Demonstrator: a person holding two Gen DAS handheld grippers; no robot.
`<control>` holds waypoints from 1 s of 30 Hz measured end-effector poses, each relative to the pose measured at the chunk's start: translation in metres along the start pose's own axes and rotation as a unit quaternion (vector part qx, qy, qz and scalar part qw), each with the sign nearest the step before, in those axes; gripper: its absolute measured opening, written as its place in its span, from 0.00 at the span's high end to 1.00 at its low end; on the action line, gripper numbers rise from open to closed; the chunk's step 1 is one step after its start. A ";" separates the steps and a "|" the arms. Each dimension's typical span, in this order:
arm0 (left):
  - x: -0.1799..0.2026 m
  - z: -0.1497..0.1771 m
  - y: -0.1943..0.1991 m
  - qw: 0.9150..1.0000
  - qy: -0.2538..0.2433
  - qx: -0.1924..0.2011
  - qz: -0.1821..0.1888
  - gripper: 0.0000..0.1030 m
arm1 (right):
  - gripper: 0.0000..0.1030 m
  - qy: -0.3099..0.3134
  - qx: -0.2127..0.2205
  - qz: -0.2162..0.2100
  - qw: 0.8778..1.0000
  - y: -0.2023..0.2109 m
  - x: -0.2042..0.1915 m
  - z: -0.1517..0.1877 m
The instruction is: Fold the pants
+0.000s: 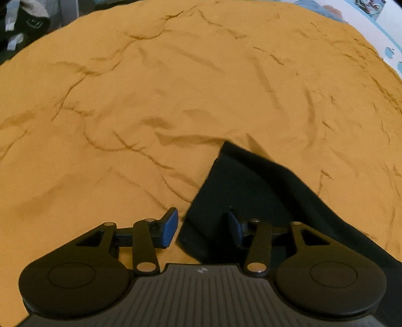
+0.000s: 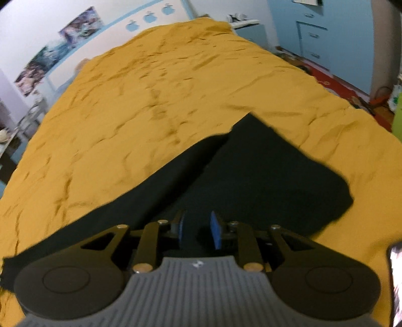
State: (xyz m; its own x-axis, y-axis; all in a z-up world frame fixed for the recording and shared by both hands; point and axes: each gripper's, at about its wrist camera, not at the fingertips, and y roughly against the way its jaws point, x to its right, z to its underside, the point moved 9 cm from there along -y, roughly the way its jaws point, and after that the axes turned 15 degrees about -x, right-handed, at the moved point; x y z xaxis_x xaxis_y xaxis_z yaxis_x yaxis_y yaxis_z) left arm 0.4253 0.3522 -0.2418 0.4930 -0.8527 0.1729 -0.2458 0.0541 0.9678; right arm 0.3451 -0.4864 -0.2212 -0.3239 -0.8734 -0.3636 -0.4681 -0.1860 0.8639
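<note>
Black pants (image 2: 251, 176) lie on an orange bedsheet (image 2: 150, 100), one long part running toward the lower left and a wider folded part to the right. My right gripper (image 2: 198, 230) hovers over the middle of them, its blue pads (image 2: 216, 232) a small way apart and pressing on nothing. In the left wrist view a corner of the pants (image 1: 251, 188) reaches in from the lower right. My left gripper (image 1: 201, 229) stands open over the pants' left edge, with one pad (image 1: 168, 229) above the sheet (image 1: 150, 100) and the other above the black cloth.
The bed's far edge meets a white wall with pictures (image 2: 50, 60) and blue apple stickers (image 2: 148, 18). Blue cabinets (image 2: 314, 32) and a red rug (image 2: 334, 78) lie beyond the bed's right side. A phone-like object (image 2: 395, 276) shows at the right edge. Dark clutter (image 1: 22, 22) sits past the sheet's far left.
</note>
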 end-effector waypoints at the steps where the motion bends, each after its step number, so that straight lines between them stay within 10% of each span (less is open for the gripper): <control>1: -0.003 -0.001 0.000 1.000 0.006 0.003 0.003 0.95 | 0.80 0.007 -0.003 -0.002 1.000 0.000 -0.004 0.007; 8: -0.019 -0.001 0.034 0.996 0.048 0.044 0.068 0.97 | 0.79 0.048 -0.009 0.008 0.999 -0.001 -0.018 0.027; 14: -0.029 0.003 0.006 0.999 0.036 0.019 0.006 0.97 | 0.79 0.108 -0.065 0.058 0.990 -0.033 -0.027 0.044; 20: -0.027 0.010 0.043 0.992 0.049 0.087 -0.079 0.71 | 0.78 0.203 -0.038 0.049 0.977 -0.019 -0.075 0.061; 25: 0.051 0.049 0.064 0.991 -0.065 0.120 -0.005 0.62 | 0.77 0.346 -0.035 0.017 0.937 -0.022 -0.140 0.105; 30: 0.149 0.095 0.038 0.977 -0.192 0.077 0.041 0.55 | 0.70 0.492 -0.024 0.039 0.869 -0.038 -0.186 0.156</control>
State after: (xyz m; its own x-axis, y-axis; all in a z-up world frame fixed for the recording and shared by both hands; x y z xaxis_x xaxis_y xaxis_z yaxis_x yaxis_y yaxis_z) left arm 0.4105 0.1783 -0.1969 0.1238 -0.9827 0.1381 -0.4093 0.0762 0.9092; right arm 0.2945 -0.2468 -0.2405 0.5176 -0.8422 0.1506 -0.4331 -0.1061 0.8951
